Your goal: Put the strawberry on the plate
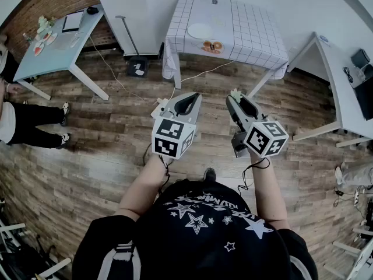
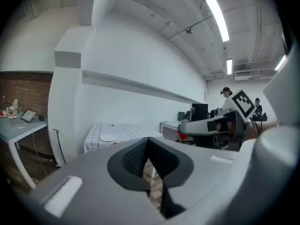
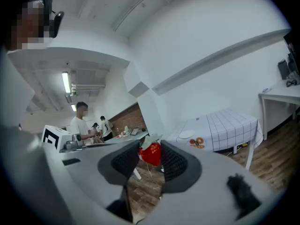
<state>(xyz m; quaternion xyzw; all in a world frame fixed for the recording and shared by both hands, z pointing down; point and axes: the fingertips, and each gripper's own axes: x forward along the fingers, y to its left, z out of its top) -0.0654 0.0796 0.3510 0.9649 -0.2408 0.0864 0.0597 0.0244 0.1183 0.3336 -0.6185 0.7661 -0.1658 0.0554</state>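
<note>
A red strawberry [image 3: 151,154] with a pale green leaf sits between the pads of my right gripper [image 3: 151,148], which is shut on it and holds it in the air. From the head view, that gripper [image 1: 238,97] is over the wooden floor, well short of the table, with the strawberry [image 1: 235,93] at its tip. A white plate [image 1: 201,31] lies on the checked tablecloth [image 1: 256,34]; it also shows as a small plate [image 3: 186,134] far ahead. My left gripper [image 1: 187,97] hangs beside the right one, shut and empty, its pads [image 2: 140,156] meeting.
A dish of brown round pastries [image 1: 213,45] sits by the plate. A light blue table [image 1: 55,51] with a laptop stands at the left, a white desk [image 1: 341,80] at the right. A person's legs [image 1: 29,124] are at the left; more people [image 3: 82,121] stand in the distance.
</note>
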